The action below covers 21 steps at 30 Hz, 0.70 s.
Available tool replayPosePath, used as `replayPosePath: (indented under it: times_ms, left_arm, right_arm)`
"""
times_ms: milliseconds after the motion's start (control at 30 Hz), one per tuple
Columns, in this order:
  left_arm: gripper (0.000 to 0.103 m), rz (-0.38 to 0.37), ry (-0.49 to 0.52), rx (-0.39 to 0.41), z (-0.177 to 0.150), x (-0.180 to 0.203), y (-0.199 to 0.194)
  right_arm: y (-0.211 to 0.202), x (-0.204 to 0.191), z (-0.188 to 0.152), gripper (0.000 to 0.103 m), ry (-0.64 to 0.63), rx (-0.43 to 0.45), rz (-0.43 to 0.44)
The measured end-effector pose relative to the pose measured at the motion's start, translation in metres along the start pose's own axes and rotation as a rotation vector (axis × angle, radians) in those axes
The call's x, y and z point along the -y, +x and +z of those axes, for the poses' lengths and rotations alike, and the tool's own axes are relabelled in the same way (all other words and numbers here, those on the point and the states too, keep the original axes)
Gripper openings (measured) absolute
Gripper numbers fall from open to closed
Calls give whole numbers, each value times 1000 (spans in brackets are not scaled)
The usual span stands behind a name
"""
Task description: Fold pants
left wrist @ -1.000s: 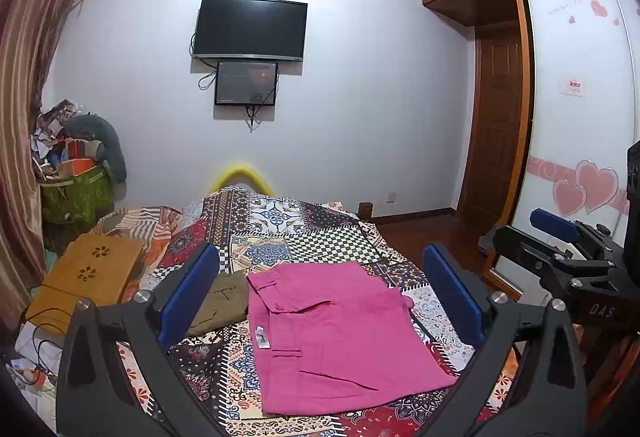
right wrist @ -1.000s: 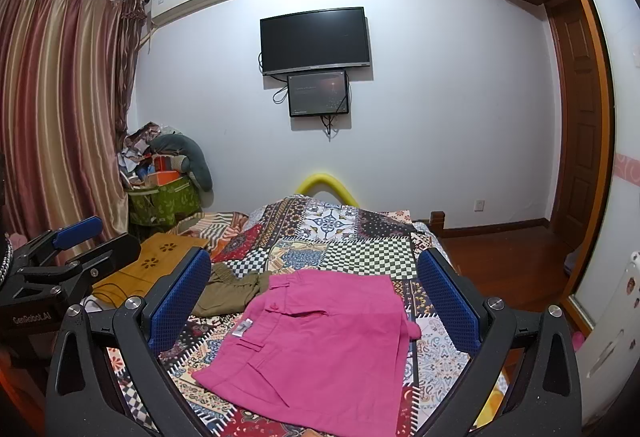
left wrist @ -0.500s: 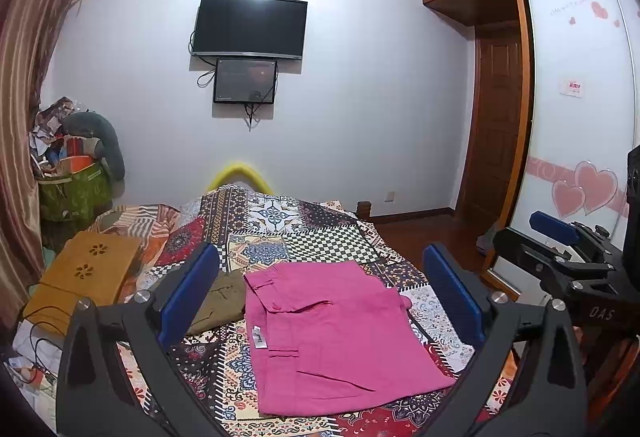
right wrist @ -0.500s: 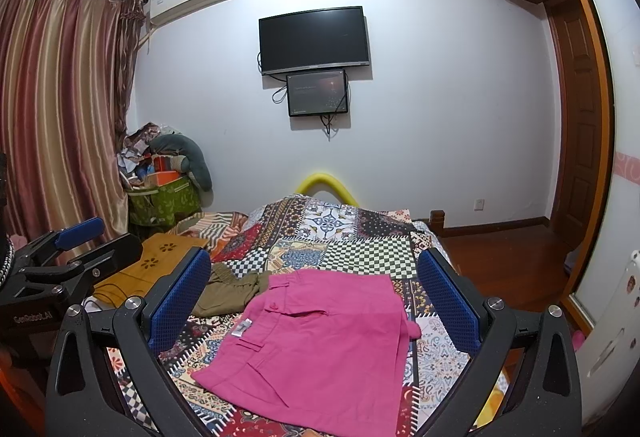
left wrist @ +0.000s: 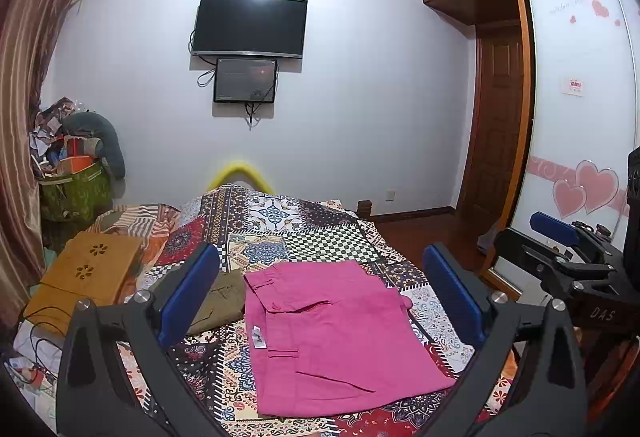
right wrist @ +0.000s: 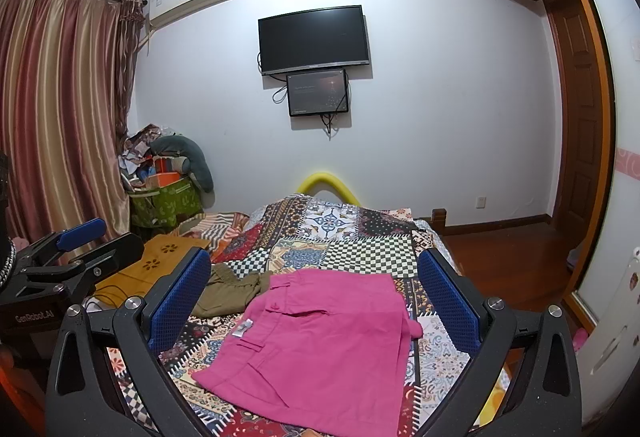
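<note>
The pink pants (left wrist: 332, 337) lie folded in a flat rectangle on the patchwork bedspread (left wrist: 304, 237); they also show in the right wrist view (right wrist: 320, 349). My left gripper (left wrist: 320, 297) is open and empty, held above and short of the pants. My right gripper (right wrist: 316, 301) is open and empty, also above the pants. Each gripper shows in the other's view, the right one at the right edge (left wrist: 568, 257) and the left one at the left edge (right wrist: 64, 261).
An olive garment (left wrist: 216, 301) lies left of the pink pants. An orange lap desk (left wrist: 84, 277) sits at the bed's left side. A green basket of clutter (right wrist: 164, 197) stands by the curtain. A wardrobe (left wrist: 576, 141) and wooden floor are to the right.
The left wrist view has tilted slightly, so the room sits a little lower in frame. The pants and the right gripper have not moved.
</note>
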<state>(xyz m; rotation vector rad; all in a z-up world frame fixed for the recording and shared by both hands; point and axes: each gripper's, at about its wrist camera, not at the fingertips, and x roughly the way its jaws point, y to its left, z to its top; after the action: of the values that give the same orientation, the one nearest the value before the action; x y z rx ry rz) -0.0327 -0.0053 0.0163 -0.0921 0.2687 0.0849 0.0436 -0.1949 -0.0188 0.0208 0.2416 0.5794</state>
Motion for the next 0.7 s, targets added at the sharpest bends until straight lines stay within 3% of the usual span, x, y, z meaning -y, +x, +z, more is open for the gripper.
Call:
replayPosePath:
  times_ms: [433, 700]
  left_arm:
    - [103, 3, -12, -56, -6, -10, 28]
    - [103, 80, -52, -118, -9, -39, 76]
  right_arm:
    - [13, 10, -7, 103, 24, -39, -14]
    - [36, 28, -18, 103, 57, -103, -13]
